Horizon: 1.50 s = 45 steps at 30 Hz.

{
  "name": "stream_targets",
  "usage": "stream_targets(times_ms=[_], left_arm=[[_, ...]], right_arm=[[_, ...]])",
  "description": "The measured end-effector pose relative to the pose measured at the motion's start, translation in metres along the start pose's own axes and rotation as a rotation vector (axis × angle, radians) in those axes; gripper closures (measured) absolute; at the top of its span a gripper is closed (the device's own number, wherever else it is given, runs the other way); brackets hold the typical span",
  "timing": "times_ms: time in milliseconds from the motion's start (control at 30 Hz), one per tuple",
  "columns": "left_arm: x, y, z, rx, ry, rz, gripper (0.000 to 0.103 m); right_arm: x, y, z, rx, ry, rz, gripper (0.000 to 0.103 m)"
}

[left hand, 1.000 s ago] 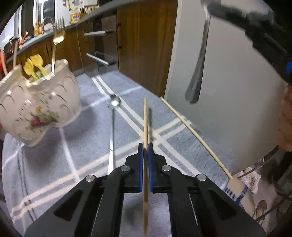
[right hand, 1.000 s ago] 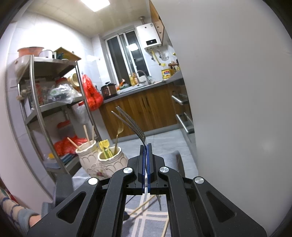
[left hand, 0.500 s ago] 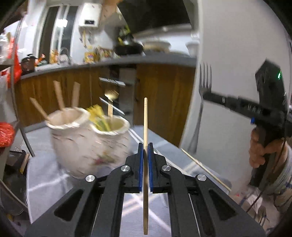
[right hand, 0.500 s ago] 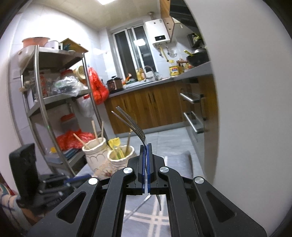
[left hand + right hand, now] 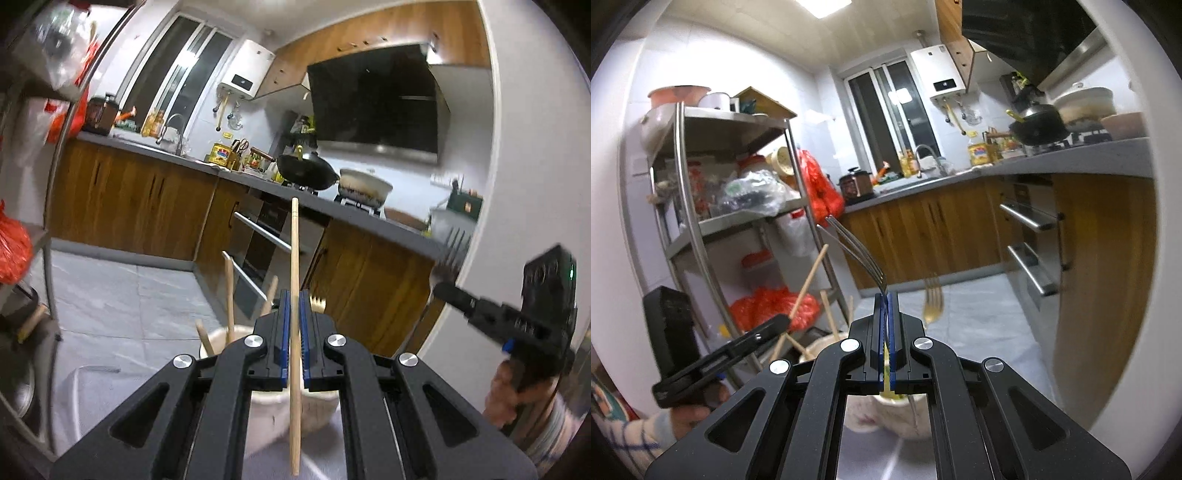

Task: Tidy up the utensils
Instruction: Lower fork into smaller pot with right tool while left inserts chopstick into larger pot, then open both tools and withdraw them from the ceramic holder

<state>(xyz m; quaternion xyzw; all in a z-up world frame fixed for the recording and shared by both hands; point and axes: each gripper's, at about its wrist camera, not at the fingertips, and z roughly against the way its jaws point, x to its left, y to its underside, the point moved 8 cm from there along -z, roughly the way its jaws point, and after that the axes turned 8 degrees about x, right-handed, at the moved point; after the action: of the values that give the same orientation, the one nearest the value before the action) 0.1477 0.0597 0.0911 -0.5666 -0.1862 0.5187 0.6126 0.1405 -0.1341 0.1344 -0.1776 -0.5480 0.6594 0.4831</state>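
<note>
Each black claw (image 5: 293, 328) has blue pads (image 5: 891, 332), silver screws and a striped sleeve (image 5: 631, 435) behind.

- left gripper (image 5: 293, 325) clamps chopstick (image 5: 294, 280), which sticks up between the blue pads and runs down below them
- holder pot (image 5: 295, 410) right under and ahead of left gripper, other chopsticks (image 5: 229, 295) standing in it
- right gripper (image 5: 448, 290) off to the right, pinching fork (image 5: 448, 254), tines up
- right wrist view: fork (image 5: 857, 254) leans up-left from the jaws, pots (image 5: 882, 413) below, gold fork (image 5: 932, 299) standing in one
- shelf rack (image 5: 738, 199) left, counter (image 5: 997, 173) behind and right
</note>
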Motion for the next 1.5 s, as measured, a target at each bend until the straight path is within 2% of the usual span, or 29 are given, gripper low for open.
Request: stream_targets(times_ms=[133, 400, 633, 800, 1000, 1200, 1367, 1433, 1500], left_arm=[[0.010, -0.011, -0.018, -0.010, 0.035, 0.040, 0.099], [0.007, -0.018, -0.048, -0.030, -0.015, -0.004, 0.099], [-0.010, -0.008, -0.060, -0.063, -0.127, -0.156, 0.099], [-0.024, 0.008, -0.057, -0.057, -0.156, -0.265, 0.099], [-0.026, 0.023, -0.048, -0.010, -0.187, -0.333, 0.099], [-0.016, 0.040, -0.051, 0.123, -0.209, -0.310, 0.098], [-0.010, 0.042, -0.046, 0.148, -0.227, -0.284, 0.098], [-0.010, 0.042, -0.048, 0.167, -0.237, -0.285, 0.096], [-0.010, 0.042, -0.048, 0.178, -0.247, -0.288, 0.083]], right_arm=[[-0.001, -0.007, -0.019, -0.008, 0.005, -0.009, 0.101], [-0.009, -0.007, -0.043, -0.014, 0.027, -0.023, 0.101], [-0.011, -0.002, -0.058, -0.010, 0.038, -0.026, 0.101], [-0.015, 0.012, -0.070, 0.033, 0.034, -0.040, 0.101], [-0.030, 0.029, -0.073, 0.078, 0.024, -0.111, 0.101], [-0.036, 0.043, -0.079, 0.133, 0.032, -0.157, 0.101], [-0.038, 0.049, -0.085, 0.162, 0.048, -0.179, 0.100], [-0.040, 0.051, -0.086, 0.173, 0.058, -0.187, 0.100], [-0.042, 0.054, -0.088, 0.186, 0.068, -0.195, 0.100]])
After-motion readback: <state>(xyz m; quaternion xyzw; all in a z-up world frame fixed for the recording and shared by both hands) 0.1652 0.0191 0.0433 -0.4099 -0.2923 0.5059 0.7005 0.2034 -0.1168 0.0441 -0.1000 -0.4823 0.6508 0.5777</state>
